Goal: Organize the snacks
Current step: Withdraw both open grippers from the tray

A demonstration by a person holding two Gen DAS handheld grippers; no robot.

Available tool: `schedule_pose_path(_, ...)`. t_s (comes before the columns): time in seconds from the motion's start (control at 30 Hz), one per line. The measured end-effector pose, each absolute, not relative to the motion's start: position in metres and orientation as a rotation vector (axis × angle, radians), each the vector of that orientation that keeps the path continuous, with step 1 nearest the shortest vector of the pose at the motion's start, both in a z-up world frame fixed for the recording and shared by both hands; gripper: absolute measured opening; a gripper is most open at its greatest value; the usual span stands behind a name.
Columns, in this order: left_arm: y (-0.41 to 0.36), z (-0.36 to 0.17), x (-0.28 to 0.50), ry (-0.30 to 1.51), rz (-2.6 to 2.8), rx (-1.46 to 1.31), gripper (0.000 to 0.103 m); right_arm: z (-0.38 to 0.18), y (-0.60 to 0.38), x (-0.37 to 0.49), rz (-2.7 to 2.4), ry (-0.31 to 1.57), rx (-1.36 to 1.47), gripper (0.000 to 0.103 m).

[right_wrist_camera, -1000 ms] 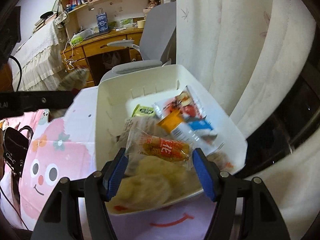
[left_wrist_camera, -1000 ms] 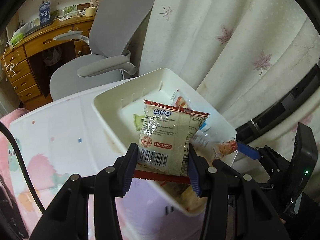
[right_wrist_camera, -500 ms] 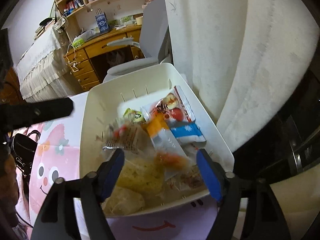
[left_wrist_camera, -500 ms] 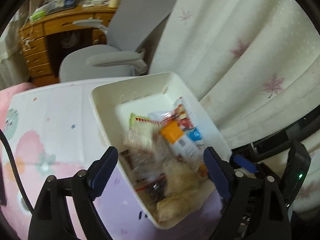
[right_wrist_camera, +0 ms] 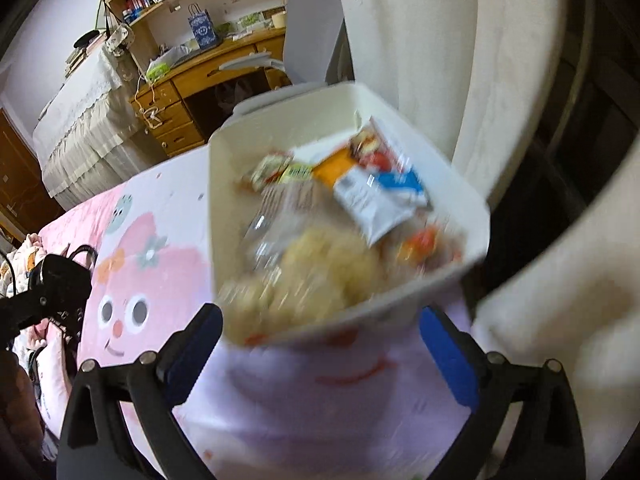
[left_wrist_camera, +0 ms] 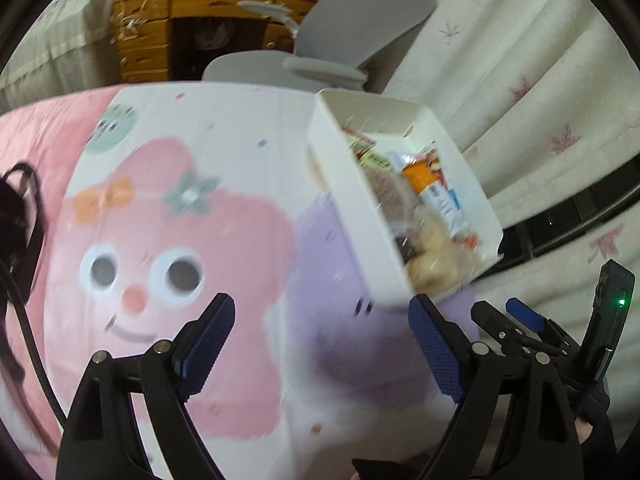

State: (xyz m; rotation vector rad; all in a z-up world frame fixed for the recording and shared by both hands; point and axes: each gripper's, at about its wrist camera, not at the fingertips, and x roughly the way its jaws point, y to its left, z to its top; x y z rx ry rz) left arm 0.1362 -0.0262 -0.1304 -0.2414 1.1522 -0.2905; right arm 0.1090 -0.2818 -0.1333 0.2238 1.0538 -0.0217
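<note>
A white plastic bin (left_wrist_camera: 352, 200) stands on a cartoon-print table cover and holds several snack packets: an orange-and-white packet (left_wrist_camera: 430, 190), pale puffed snacks (left_wrist_camera: 432, 256) and others. In the right wrist view the bin (right_wrist_camera: 472, 208) shows the same pile, with a blue-and-white packet (right_wrist_camera: 380, 192) on top. My left gripper (left_wrist_camera: 322, 344) is open and empty, pulled back left of the bin. My right gripper (right_wrist_camera: 320, 348) is open and empty, just in front of the bin's near wall. Both views are motion-blurred.
A grey office chair (left_wrist_camera: 320, 48) and a wooden desk (left_wrist_camera: 192, 12) stand behind the table. A cream curtain (left_wrist_camera: 540, 80) hangs to the right of the bin. A black strap (left_wrist_camera: 24, 208) lies at the table's left edge. The right gripper (left_wrist_camera: 524, 320) shows at the left view's lower right.
My left gripper let go of the Lipo packet into the bin, opened wide and swung back to the left. My right gripper released its snack bag into the bin and drew back.
</note>
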Motion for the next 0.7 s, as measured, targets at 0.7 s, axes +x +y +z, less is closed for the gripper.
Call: schedule_pose_path(0.7, 0.026, -0.025, -0.009, 0.944, -0.119, -0.135, 0.090, -0.054, -0.171, -0.001, 0.271, 1.101, 0.166, 0.103)
